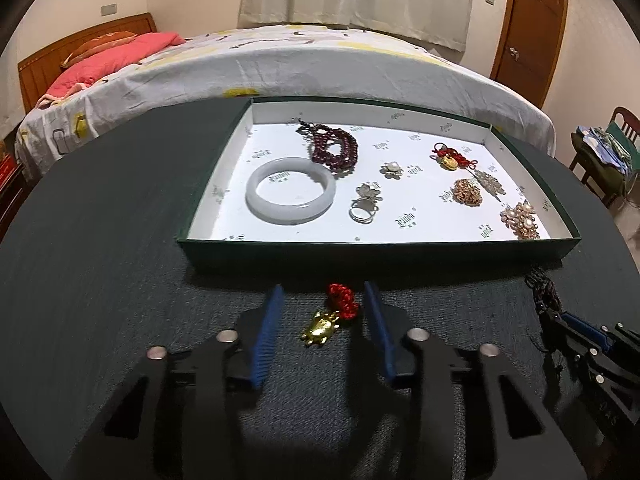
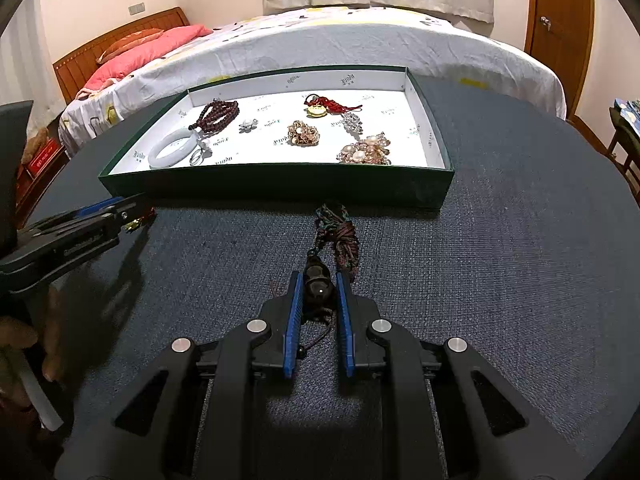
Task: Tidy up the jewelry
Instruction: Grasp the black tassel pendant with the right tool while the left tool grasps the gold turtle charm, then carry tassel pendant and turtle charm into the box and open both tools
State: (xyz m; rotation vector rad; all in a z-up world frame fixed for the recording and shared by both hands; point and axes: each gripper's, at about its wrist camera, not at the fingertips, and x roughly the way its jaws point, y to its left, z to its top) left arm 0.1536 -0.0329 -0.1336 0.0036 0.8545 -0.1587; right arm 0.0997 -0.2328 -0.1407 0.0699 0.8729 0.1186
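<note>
A gold turtle charm [image 1: 319,328] on a red knotted cord [image 1: 342,300] lies on the dark table mat, between the blue pads of my left gripper [image 1: 324,288]. The jaws stand apart and the left pad is clear of it. My right gripper [image 2: 318,276] is shut on a dark bead pendant [image 2: 320,292], whose braided cord [image 2: 340,236] trails toward the green box [image 2: 280,184]. The box [image 1: 380,256] holds a white bangle [image 1: 291,196], a dark red bead bracelet [image 1: 334,148], rings and several brooches.
The round table carries a dark woven mat [image 2: 500,280]. A bed [image 1: 320,68] stands right behind the table, a wooden door [image 1: 532,28] at the back right and a chair [image 1: 612,148] at the right. A hand [image 2: 24,344] holds the left gripper's handle.
</note>
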